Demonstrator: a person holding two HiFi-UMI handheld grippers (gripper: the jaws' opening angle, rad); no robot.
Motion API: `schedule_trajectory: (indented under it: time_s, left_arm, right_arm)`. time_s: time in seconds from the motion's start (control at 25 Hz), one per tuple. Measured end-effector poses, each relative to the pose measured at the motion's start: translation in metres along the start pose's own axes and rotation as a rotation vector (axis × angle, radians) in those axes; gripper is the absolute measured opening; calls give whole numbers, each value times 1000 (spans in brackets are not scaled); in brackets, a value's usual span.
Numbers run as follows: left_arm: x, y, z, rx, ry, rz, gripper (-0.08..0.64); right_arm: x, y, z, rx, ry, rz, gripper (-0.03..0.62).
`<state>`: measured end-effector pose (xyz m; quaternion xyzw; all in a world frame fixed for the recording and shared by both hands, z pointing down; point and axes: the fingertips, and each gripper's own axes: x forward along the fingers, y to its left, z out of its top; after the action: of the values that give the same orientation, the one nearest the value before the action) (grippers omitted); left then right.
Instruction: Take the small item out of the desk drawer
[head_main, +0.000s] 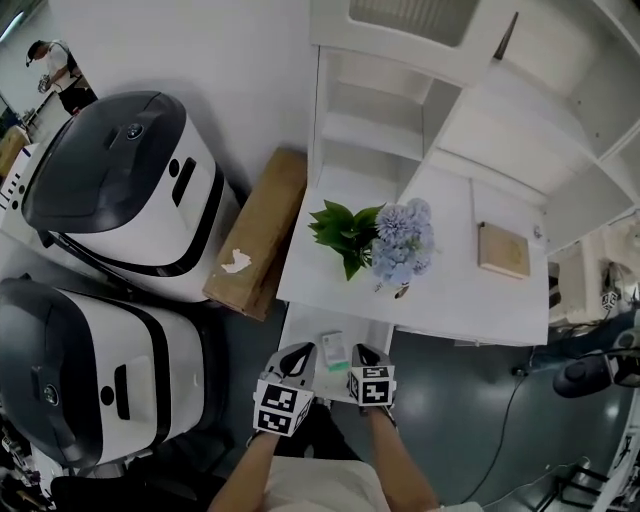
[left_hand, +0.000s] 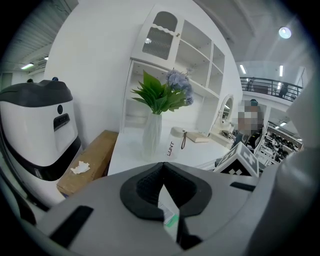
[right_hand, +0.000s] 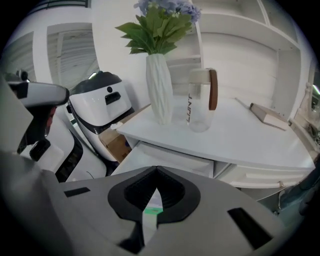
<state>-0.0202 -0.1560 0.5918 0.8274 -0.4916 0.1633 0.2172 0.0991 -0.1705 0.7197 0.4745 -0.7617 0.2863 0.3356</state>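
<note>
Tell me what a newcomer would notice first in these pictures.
The blue flowers with green leaves stand out on the white desk. Two bulky black-and-white machines fill the floor at the head view's left. Below the desk's front edge, a small box lies in the open drawer.

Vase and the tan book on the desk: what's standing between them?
A clear bottle with a brown strap stands between the vase and the tan book; the right gripper view shows it.

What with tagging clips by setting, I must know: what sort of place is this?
Probably a lab or demo hall with a staged home corner: a white desk with shelves and a flower vase stands beside two big white-and-black machines, and a mezzanine railing shows behind.
</note>
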Motion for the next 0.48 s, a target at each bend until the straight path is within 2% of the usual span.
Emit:
schedule_trajectory:
  time_s: [0.24,0.28,0.32,0.48]
  left_arm:
    - [0,-7,-15,2,22,-8,15]
    - [2,-8,-18,1,23,-11,15]
    - [4,-9,-20,0,23,-14,15]
    - [11,-7,-30,-12,26,-17,15]
  right_arm:
    - [31,3,-23,-1,63,18,28]
    - [36,3,-26,-1,74,26,83]
    - [41,3,-29,0,83,33,104]
    - [64,7,-42,9,125,64,138]
